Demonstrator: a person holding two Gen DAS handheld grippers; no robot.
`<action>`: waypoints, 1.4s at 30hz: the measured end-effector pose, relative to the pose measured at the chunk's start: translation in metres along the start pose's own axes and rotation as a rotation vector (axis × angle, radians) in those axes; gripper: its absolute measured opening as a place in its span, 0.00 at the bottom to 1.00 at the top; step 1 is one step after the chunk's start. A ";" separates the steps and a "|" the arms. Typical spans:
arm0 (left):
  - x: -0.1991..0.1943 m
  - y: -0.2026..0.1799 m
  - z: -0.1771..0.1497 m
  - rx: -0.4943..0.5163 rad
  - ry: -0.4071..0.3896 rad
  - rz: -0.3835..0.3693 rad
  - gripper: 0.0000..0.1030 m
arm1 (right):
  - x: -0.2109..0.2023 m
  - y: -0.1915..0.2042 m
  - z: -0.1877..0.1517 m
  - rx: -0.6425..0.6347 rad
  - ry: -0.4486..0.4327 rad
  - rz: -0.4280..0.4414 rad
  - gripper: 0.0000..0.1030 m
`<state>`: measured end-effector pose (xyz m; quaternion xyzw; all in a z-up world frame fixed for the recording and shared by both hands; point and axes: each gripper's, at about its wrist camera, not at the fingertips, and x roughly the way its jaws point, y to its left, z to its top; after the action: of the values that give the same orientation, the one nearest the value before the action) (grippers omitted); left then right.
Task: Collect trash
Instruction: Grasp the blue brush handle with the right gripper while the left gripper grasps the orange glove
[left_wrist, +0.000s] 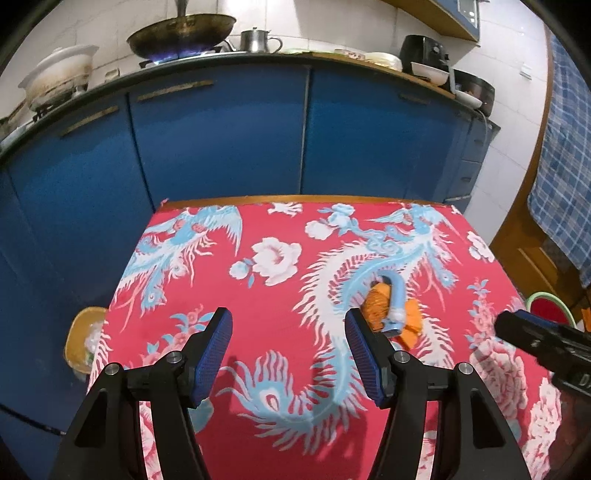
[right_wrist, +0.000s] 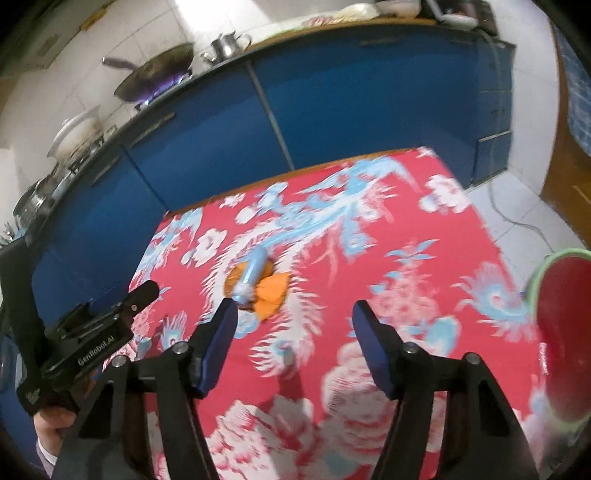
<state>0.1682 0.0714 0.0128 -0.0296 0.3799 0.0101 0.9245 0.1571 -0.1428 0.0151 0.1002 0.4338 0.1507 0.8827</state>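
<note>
A table (left_wrist: 229, 201) with a wooden edge carries a red cloth (left_wrist: 280, 332) printed with blue birds and white flowers. Behind it runs a row of blue cupboards (left_wrist: 221, 140) under a dark counter (left_wrist: 258, 55). On the counter a wok (left_wrist: 181, 31) sits over a lit blue flame, with a white pot (left_wrist: 59, 74) to its left and a metal kettle (left_wrist: 256, 40) to its right. The wall (left_wrist: 332, 22) is white tile. A blue checked cloth (left_wrist: 565, 177) hangs at the right.

A home kitchen: wok (left_wrist: 181, 31) over a lit burner, blue cabinets (left_wrist: 221, 136).
</note>
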 end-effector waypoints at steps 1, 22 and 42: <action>0.001 0.001 0.000 -0.003 0.002 -0.001 0.63 | 0.007 0.004 0.001 -0.003 0.009 0.005 0.62; 0.026 0.016 -0.003 -0.048 0.023 -0.040 0.63 | 0.100 0.037 0.017 0.007 0.149 0.045 0.31; 0.026 -0.011 -0.001 -0.006 0.041 -0.114 0.63 | 0.026 0.017 0.013 0.019 0.013 0.083 0.21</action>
<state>0.1863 0.0606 -0.0051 -0.0540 0.3962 -0.0422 0.9156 0.1794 -0.1181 0.0090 0.1256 0.4361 0.1838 0.8719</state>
